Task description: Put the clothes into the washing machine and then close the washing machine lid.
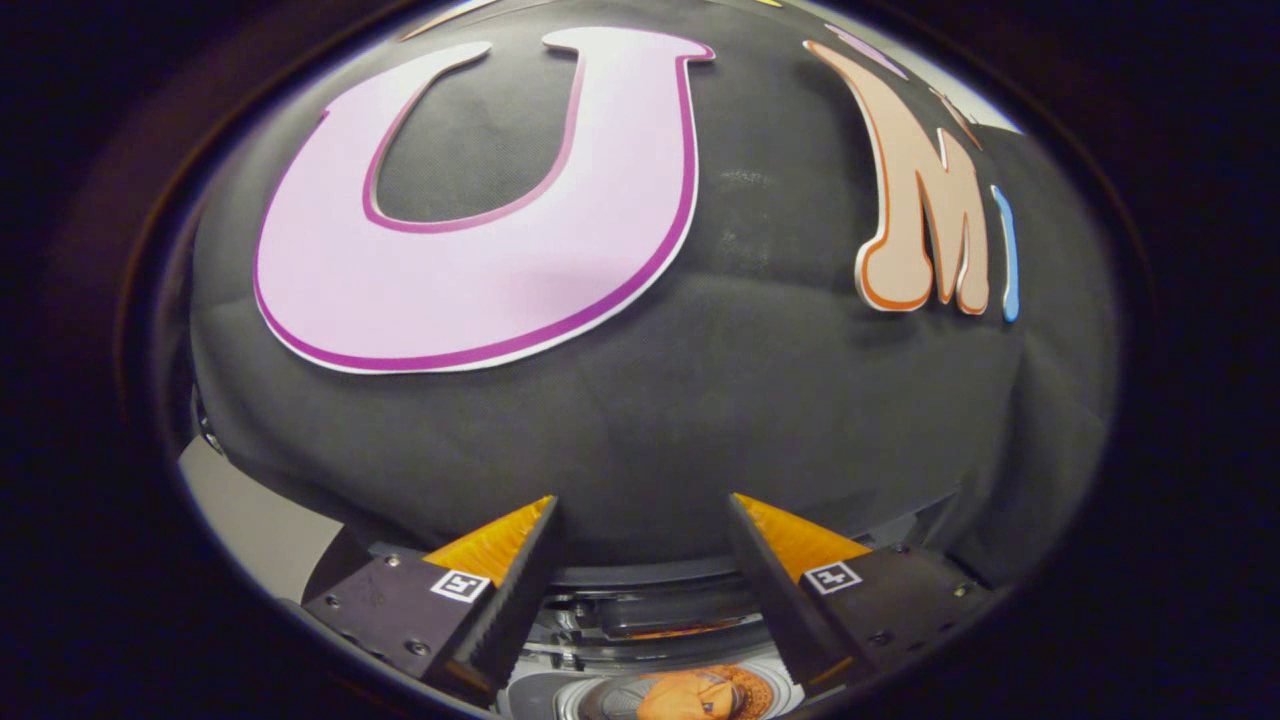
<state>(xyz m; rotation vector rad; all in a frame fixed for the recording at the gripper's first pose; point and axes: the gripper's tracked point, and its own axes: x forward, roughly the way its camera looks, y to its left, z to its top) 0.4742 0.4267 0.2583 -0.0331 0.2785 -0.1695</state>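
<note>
The claw [640, 520] hangs with its fingers apart and empty, raised above the washing machine [650, 620], whose open drum below already holds the orange clothes [690, 695], so it seems lifted clear to go for the lid.

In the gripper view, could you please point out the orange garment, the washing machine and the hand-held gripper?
Orange garment [690, 697]: gripper view, its folded middle, inside the drum.
Washing machine [660, 618]: gripper view, top rim behind the drum opening.
Hand-held gripper [640, 505]: gripper view, open gap midway between its fingertips.
</note>
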